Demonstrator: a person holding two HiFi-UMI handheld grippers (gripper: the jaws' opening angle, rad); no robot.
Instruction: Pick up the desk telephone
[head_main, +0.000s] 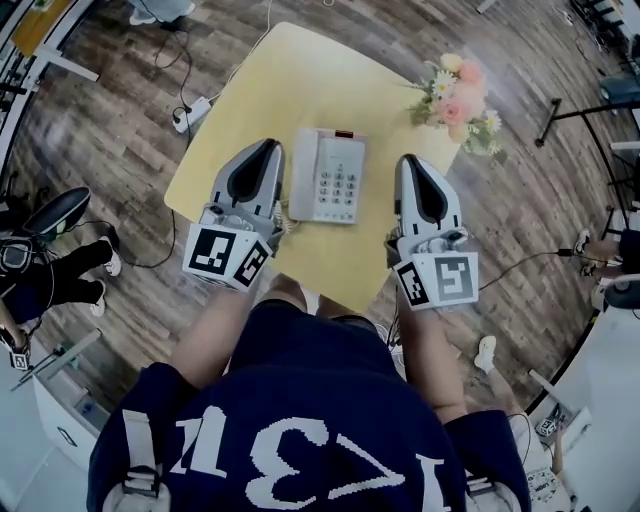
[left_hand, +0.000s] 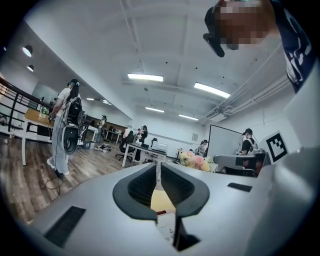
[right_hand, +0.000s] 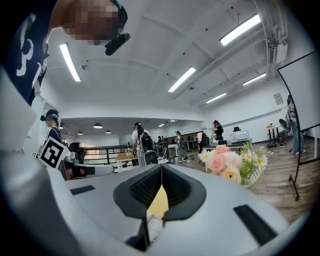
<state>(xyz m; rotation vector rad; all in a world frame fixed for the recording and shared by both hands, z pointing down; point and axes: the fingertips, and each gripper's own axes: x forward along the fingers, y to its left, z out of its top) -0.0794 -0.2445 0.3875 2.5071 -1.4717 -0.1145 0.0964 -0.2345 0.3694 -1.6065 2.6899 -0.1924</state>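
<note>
A white desk telephone (head_main: 328, 176), with its handset on the left and keypad on the right, lies in the middle of the yellow table (head_main: 280, 80). My left gripper (head_main: 268, 148) hangs just left of it and my right gripper (head_main: 408, 160) just right of it. Both are shut with nothing held, and both point away from me along the phone's sides. In the left gripper view the jaws (left_hand: 158, 167) meet, and a strip of the telephone (left_hand: 167, 227) shows below them. In the right gripper view the shut jaws (right_hand: 161, 170) frame yellow table (right_hand: 160, 202) and a white edge of the telephone (right_hand: 155, 225).
A bunch of pink and white flowers (head_main: 462, 100) sits at the table's far right corner. A power strip with cables (head_main: 192, 113) lies on the wooden floor at the left. An office chair (head_main: 55, 215) stands further left. People stand in the room beyond.
</note>
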